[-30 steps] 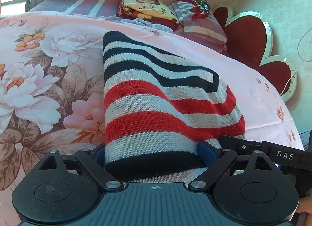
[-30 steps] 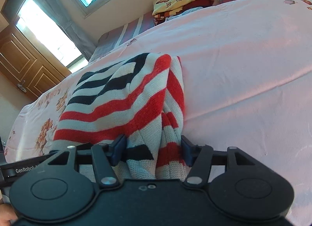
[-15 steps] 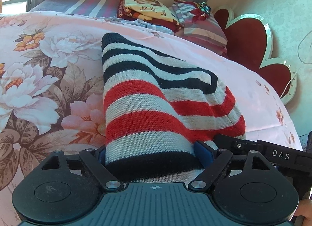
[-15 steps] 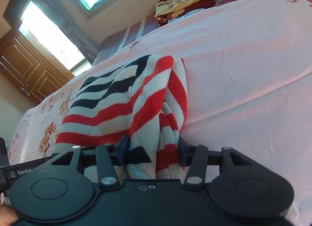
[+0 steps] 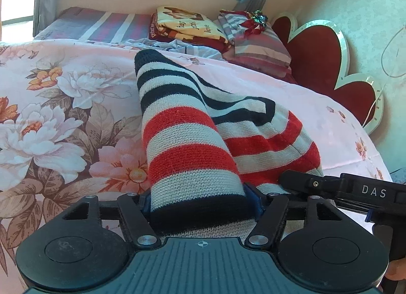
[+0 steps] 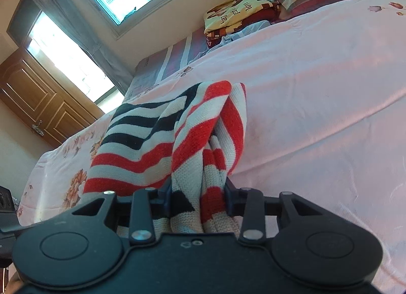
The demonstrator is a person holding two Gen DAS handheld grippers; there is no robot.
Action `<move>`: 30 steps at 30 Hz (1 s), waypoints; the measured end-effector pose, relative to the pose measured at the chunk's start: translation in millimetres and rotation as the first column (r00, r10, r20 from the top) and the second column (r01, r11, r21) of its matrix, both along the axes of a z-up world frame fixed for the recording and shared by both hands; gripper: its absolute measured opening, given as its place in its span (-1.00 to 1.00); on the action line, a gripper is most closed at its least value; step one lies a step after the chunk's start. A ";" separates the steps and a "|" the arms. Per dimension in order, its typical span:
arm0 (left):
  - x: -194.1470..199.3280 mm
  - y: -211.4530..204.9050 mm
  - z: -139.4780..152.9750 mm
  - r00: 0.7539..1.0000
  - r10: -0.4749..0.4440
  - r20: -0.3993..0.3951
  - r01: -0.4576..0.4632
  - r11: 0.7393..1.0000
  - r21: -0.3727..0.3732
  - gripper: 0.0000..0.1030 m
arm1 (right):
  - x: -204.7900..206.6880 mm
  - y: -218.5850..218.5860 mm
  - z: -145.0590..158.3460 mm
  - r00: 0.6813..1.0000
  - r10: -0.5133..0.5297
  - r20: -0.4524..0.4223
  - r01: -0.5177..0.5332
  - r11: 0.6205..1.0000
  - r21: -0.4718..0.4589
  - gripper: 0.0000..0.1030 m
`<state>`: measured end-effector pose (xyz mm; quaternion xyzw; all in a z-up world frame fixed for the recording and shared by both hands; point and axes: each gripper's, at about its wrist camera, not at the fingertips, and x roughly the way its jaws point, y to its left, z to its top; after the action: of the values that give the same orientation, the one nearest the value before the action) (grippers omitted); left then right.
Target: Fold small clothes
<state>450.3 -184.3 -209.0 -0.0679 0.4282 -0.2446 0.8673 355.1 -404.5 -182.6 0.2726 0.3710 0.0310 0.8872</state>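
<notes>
Left wrist view: a striped knitted garment (image 5: 192, 157) is clamped at both near corners on a bed.

Nearest, the left gripper (image 5: 200, 204) is seen closing, its pads pressed on a bunched roll of the garment's dark hem. In the right wrist view the right gripper (image 6: 198, 192) is likewise closing, clamped on gathered red and white folds of the same garment (image 6: 157, 147). The garment is stretched away from the jaws over the pink floral bedspread (image 5: 63, 106). Open bedspread is left on both sides, widest to the right in the right wrist view. Farther off, folded blankets (image 5: 187, 25) and a striped pillow (image 5: 258, 45) are stacked at the bed's far edge, beside a red heart-shaped headboard (image 5: 317, 60).
</notes>
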 end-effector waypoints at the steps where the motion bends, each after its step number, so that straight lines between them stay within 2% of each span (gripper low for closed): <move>1: -3.0 0.6 2.9 1.000 -0.003 0.008 0.003 1.000 0.001 0.29 | -2.1 0.9 2.1 1.000 0.002 0.006 -0.002 1.000 0.010 -0.29; 8: -22.7 16.8 20.9 0.999 0.007 0.036 -0.007 1.000 0.006 0.26 | -14.3 10.7 18.7 0.999 0.021 0.043 -0.023 0.998 0.058 -0.30; 15: -31.1 66.7 42.9 0.996 0.054 0.069 -0.055 0.998 0.024 0.26 | -12.4 44.4 34.0 0.994 0.066 0.088 -0.073 0.994 0.085 -0.30; 22: -27.3 155.0 52.3 0.991 0.100 0.092 -0.104 0.994 0.040 0.26 | 6.0 112.5 38.8 0.988 0.114 0.107 -0.125 0.986 0.106 -0.30; 30: 2.1 283.8 43.9 0.990 0.109 0.092 -0.113 0.993 0.032 0.26 | 27.0 231.0 36.8 0.986 0.125 0.113 -0.136 0.986 0.096 -0.30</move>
<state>452.4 99.5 -165.1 -0.0646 0.3886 -0.1909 0.8991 382.1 -173.5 -145.8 0.2911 0.3379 0.1225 0.8866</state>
